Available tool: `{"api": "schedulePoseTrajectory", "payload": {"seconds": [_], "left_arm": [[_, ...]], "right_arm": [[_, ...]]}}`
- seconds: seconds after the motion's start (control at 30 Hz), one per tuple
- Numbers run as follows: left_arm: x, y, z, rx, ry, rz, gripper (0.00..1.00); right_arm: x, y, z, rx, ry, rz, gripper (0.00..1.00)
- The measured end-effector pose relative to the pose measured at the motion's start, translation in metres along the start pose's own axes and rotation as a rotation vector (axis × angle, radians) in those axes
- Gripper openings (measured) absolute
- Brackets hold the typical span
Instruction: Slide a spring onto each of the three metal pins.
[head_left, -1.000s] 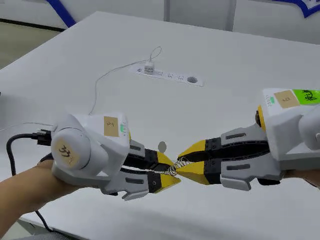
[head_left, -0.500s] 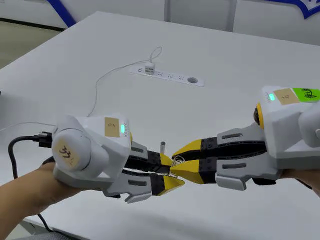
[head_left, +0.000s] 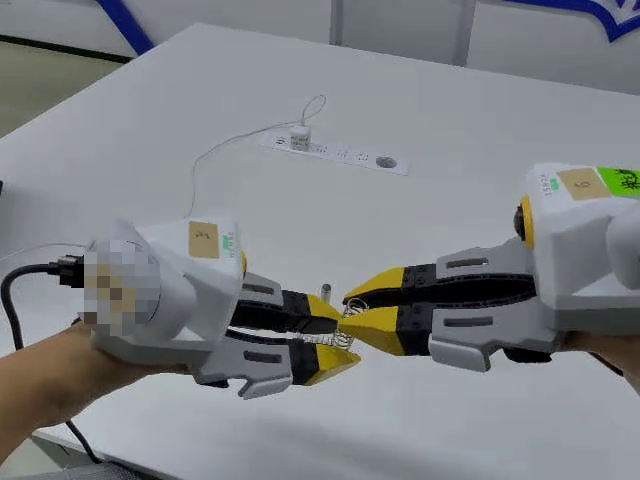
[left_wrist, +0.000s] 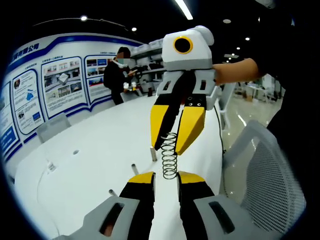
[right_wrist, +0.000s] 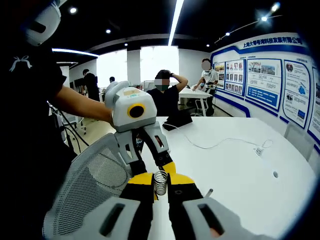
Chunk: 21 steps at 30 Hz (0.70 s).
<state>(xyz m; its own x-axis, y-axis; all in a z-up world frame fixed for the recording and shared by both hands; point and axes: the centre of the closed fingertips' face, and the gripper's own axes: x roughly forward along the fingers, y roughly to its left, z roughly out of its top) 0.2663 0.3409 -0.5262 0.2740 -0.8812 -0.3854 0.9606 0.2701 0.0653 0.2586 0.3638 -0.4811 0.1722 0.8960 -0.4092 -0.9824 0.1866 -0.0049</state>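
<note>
A small steel spring hangs in the air between the two yellow-tipped grippers, above the white table. My right gripper comes in from the right and is shut on the spring. Facing it from the left, my left gripper stands open. In the left gripper view, the near end of the spring just reaches between the left gripper's tips. Three short metal pins stand upright on the table. One pin shows just behind the tips.
A white power strip with a plugged-in white cable lies at mid-table. A black cable runs off the left gripper. The near table edge is just below the grippers. A mesh chair stands by the table, with people behind.
The left gripper has drawn back to the left and its jaws stand wider. The right gripper has kept the spring and stayed almost where it was.
</note>
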Motion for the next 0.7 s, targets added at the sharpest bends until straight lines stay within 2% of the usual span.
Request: {"api": "schedulePoseTrajectory", "payload": {"seconds": [0.23, 0.33, 0.43, 0.53, 0.63, 0.7], "left_arm": [[-0.011, 0.013, -0.001, -0.023, -0.01, 0.054, 0.24], [-0.018, 0.021, -0.004, -0.009, -0.01, 0.098, 0.27], [-0.025, 0.027, -0.003, -0.022, -0.029, 0.118, 0.31], [-0.031, 0.032, -0.004, -0.021, -0.034, 0.135, 0.37], [-0.036, 0.036, -0.007, -0.028, -0.032, 0.139, 0.51], [-0.04, 0.039, -0.01, -0.024, -0.023, 0.155, 0.54]], "right_arm": [[-0.006, -0.011, -0.002, 0.007, 0.005, -0.041, 0.1], [-0.008, -0.017, -0.004, 0.012, 0.011, -0.059, 0.1], [-0.011, -0.024, -0.008, 0.024, 0.023, -0.085, 0.1], [-0.015, -0.032, -0.013, 0.033, 0.04, -0.114, 0.1], [-0.021, -0.043, -0.019, 0.044, 0.053, -0.145, 0.1], [-0.026, -0.051, -0.021, 0.048, 0.062, -0.168, 0.1]]}}
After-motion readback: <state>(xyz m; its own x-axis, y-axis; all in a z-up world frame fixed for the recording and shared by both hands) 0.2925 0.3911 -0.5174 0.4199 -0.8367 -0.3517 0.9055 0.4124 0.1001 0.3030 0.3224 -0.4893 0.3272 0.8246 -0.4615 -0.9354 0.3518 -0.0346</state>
